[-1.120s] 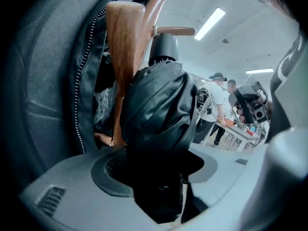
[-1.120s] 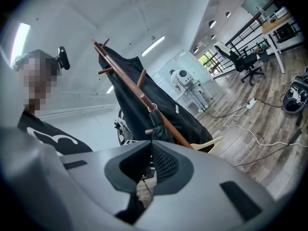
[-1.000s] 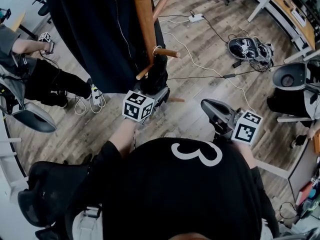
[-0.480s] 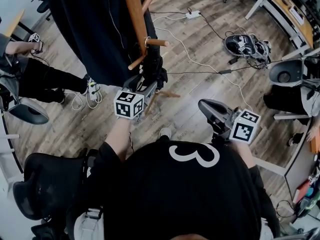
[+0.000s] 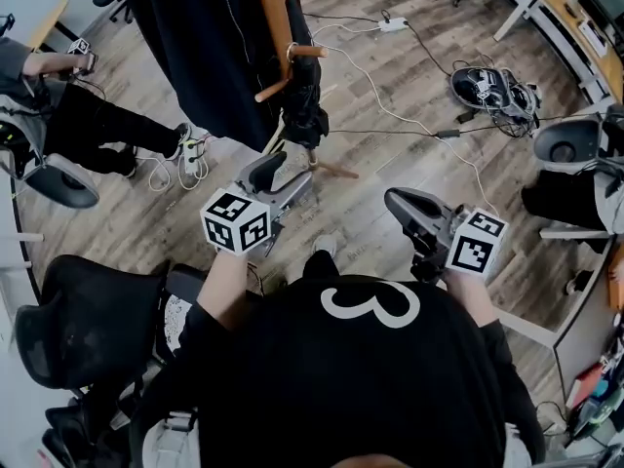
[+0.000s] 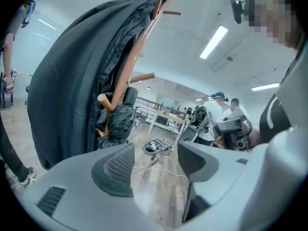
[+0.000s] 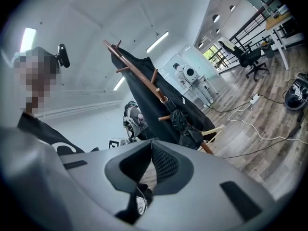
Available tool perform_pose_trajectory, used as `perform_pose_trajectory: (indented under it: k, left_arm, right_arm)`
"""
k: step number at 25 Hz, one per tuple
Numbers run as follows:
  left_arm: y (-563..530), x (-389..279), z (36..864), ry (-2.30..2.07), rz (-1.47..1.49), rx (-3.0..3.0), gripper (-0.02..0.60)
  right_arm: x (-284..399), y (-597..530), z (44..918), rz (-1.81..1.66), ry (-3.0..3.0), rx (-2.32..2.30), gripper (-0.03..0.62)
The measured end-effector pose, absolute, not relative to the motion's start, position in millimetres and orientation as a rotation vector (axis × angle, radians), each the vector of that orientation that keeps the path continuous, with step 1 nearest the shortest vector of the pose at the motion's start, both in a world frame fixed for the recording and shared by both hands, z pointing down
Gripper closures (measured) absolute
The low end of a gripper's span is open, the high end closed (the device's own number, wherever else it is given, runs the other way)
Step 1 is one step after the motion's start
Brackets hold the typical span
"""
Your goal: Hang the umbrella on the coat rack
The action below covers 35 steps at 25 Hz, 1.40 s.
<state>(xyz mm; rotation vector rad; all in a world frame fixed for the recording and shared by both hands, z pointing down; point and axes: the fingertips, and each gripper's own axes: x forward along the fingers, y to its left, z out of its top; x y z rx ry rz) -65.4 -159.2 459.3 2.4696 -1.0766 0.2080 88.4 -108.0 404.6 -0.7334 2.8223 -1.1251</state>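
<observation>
The black folded umbrella [image 5: 304, 110] hangs by its loop from a peg [image 5: 308, 52] of the wooden coat rack [image 5: 273, 8]. A long black coat [image 5: 195, 37] hangs on the rack beside it. My left gripper [image 5: 285, 172] is open and empty, apart from the umbrella and below it in the head view. In the left gripper view the umbrella [image 6: 118, 124] and the coat [image 6: 67, 90] lie beyond my left gripper [image 6: 156, 153]. My right gripper [image 5: 395, 201] is shut and empty, off to the right. In its own view the right gripper [image 7: 150, 142] faces the umbrella [image 7: 185, 126] on the rack [image 7: 139, 71].
A seated person [image 5: 68, 125] is at the left beyond the coat. A black office chair [image 5: 78, 330] stands by my left side. Cables and a power strip [image 5: 394, 24] lie on the wood floor, with a dark bundle of gear [image 5: 487, 91] and a chair [image 5: 570, 144] at right.
My left gripper has drawn back from the umbrella toward me with its jaws open. The umbrella stays hanging on the peg. The right gripper has shifted only slightly.
</observation>
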Motion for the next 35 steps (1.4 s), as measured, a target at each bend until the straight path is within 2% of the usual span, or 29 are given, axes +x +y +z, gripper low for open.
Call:
perform_pose_trajectory:
  k: [7,17,21,25,35]
  left_arm:
    - [-80.7,-23.1,393.9,-0.948,0.073,2.546,0.332]
    - [11.5,43.9,349.9,-0.808,0.011,2.584,0.49]
    - [35.9,66.9,355.4,-0.782,0.088,2.635,0.535]
    - [56.3,82.2,360.4,-0.728,0.091,2.637,0.556]
    - [88.4,98.7,376.2,-0.725,0.163,2.678,0.563]
  right_arm:
    - [104.5,-56.2,387.8,-1.062,2.806,-0.659,0.567]
    - [133.4,17.8,363.3,-0.967,2.777,-0.585,0.568]
    - [146.0,39.4,362.7,-0.955,2.756,-0.604,0.568]
    - [152.9,59.7,368.7,-0.946,2.759,-0.637,0.568]
    - [163.9,93.2,377.7,-0.941,2.766,-0.694,0.568]
